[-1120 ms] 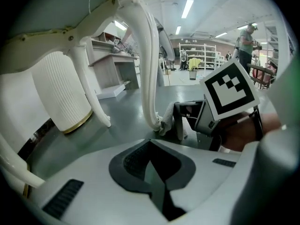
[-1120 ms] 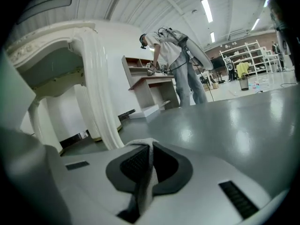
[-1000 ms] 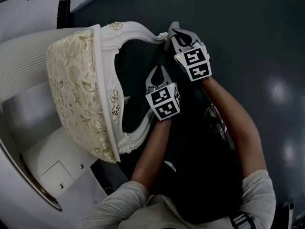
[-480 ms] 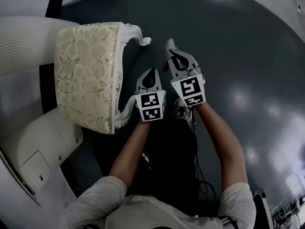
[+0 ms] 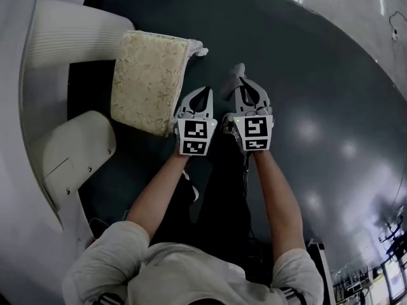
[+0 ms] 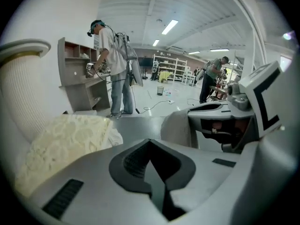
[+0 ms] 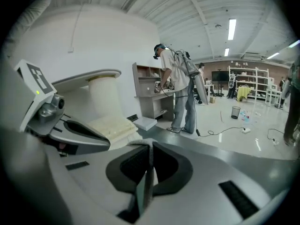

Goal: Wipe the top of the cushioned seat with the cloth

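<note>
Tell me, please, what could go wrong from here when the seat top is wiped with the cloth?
1. The right tool seems to pinch only a thin fold of the cloth, so the cloth may slip out under wiping pressure.
2. The left tool, shut and empty, sits between the right tool and the cushioned seat. Reaching across could knock the two tools together.

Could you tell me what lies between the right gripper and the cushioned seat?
In the head view, the left gripper, jaws together, lies between the right gripper, shut on the cloth, and the cushioned seat.
</note>
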